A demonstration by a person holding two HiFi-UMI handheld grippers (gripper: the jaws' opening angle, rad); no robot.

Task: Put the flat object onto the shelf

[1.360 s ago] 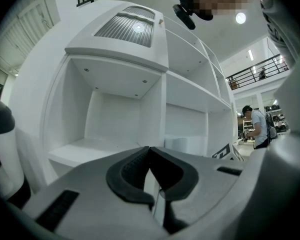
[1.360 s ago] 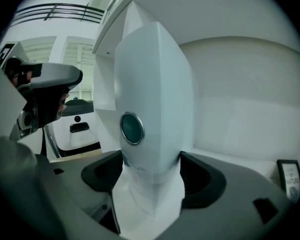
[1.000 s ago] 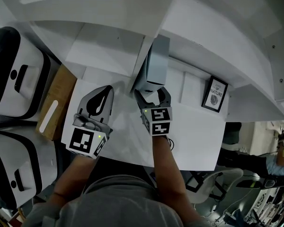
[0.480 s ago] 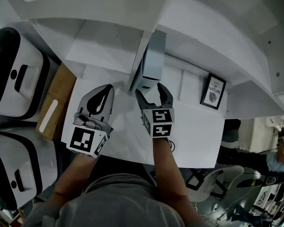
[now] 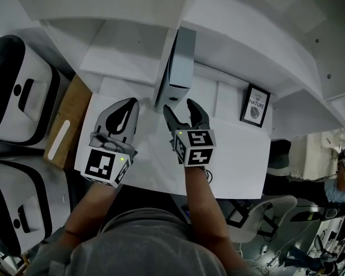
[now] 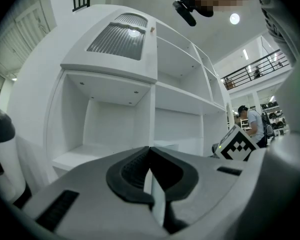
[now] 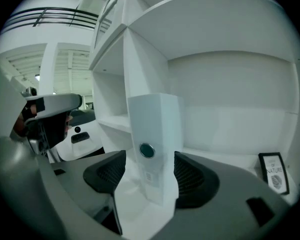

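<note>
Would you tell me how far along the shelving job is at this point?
Done: the flat box stands on edge on the shelf, beside the divider. In hand: nothing; the right tool is open, not gripping it, the left tool shut and empty. Left: probably only drawing the right tool away.

head view looks steeply down at the shelf (image 5: 126,50); both gripper views face it, close.
</note>
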